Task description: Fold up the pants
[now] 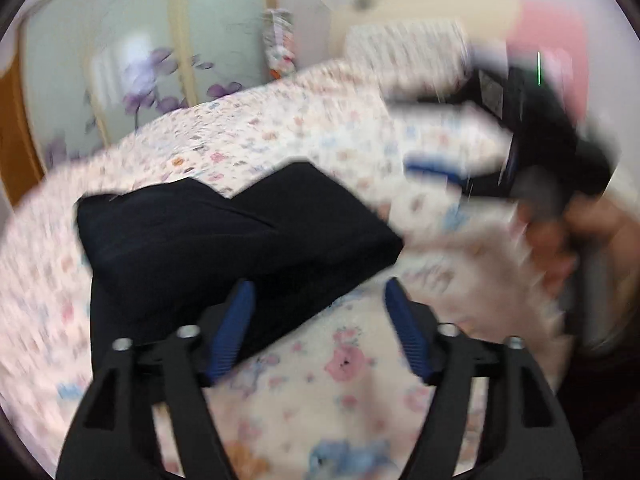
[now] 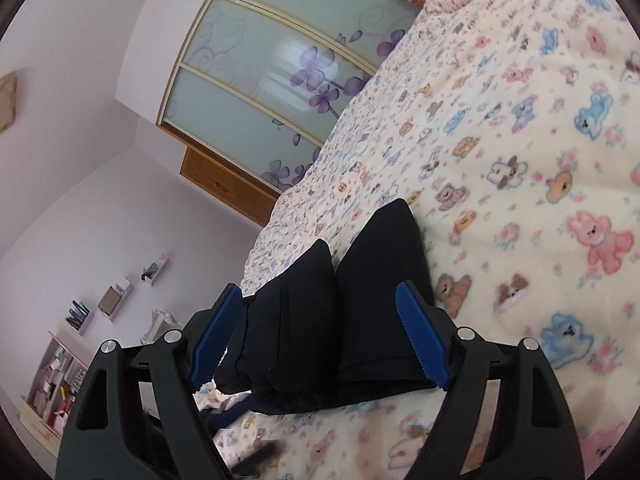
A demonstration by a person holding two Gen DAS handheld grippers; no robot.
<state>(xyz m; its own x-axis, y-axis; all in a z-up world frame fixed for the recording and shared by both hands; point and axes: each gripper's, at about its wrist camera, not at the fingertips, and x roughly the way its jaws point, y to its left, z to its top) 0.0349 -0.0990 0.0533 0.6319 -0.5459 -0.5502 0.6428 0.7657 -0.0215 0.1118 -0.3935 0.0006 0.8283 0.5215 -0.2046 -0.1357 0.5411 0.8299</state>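
Left gripper fingers wide, nothing between them, hovering at the near edge of the folded dark pants. Pants lie on the bed with teddy-print blanket, about 11 o'clock from the left fingers. Right gripper fingers wide too, the pants sitting in the gap, pads not pressing. Left view blurred; right gripper and a hand at 2 o'clock. Far back, floral sliding wardrobe doors.

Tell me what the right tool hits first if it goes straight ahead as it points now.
Probably the folded pants: they lie right ahead of the open right tool on the blanket. Depth is hard to judge in this view.
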